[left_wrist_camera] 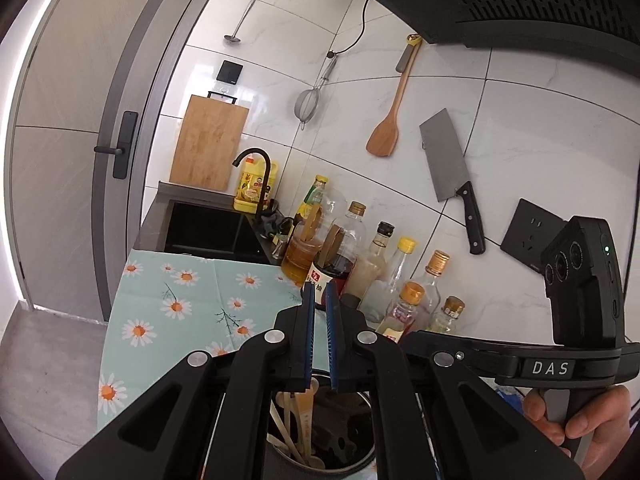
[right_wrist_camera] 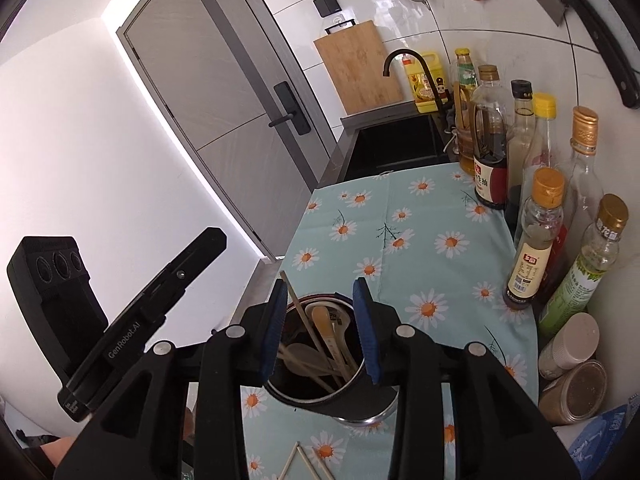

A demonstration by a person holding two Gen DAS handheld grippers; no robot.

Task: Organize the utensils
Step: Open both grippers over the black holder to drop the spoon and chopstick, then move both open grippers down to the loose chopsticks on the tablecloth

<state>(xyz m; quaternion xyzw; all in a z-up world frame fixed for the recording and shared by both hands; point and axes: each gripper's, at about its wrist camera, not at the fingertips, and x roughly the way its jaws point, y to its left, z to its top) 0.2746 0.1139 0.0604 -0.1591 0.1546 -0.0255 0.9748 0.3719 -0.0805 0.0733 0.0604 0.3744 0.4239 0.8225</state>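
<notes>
A dark metal utensil holder (right_wrist_camera: pixel 360 400) stands on the daisy-print cloth (right_wrist_camera: pixel 400 248), holding wooden spoons (right_wrist_camera: pixel 322 320), pale spoons and chopsticks. My right gripper (right_wrist_camera: pixel 322 292) is open and empty, its blue pads (right_wrist_camera: pixel 362 300) straddling the holder's rim from above. Loose chopsticks (right_wrist_camera: pixel 308 466) lie on the cloth below the holder. In the left wrist view my left gripper (left_wrist_camera: pixel 320 296) has its pads (left_wrist_camera: pixel 332 300) nearly together, holding nothing, above the same holder (left_wrist_camera: pixel 320 432). The right gripper's body (left_wrist_camera: pixel 580 280) shows at the right.
Several sauce and oil bottles (right_wrist_camera: pixel 536 236) line the wall to the right, with spice jars (right_wrist_camera: pixel 572 392) nearer. A black sink (right_wrist_camera: pixel 396 144) and faucet lie beyond the cloth. A cleaver (left_wrist_camera: pixel 448 160), wooden spatula (left_wrist_camera: pixel 386 136), strainer and cutting board (left_wrist_camera: pixel 208 144) hang on the tiles.
</notes>
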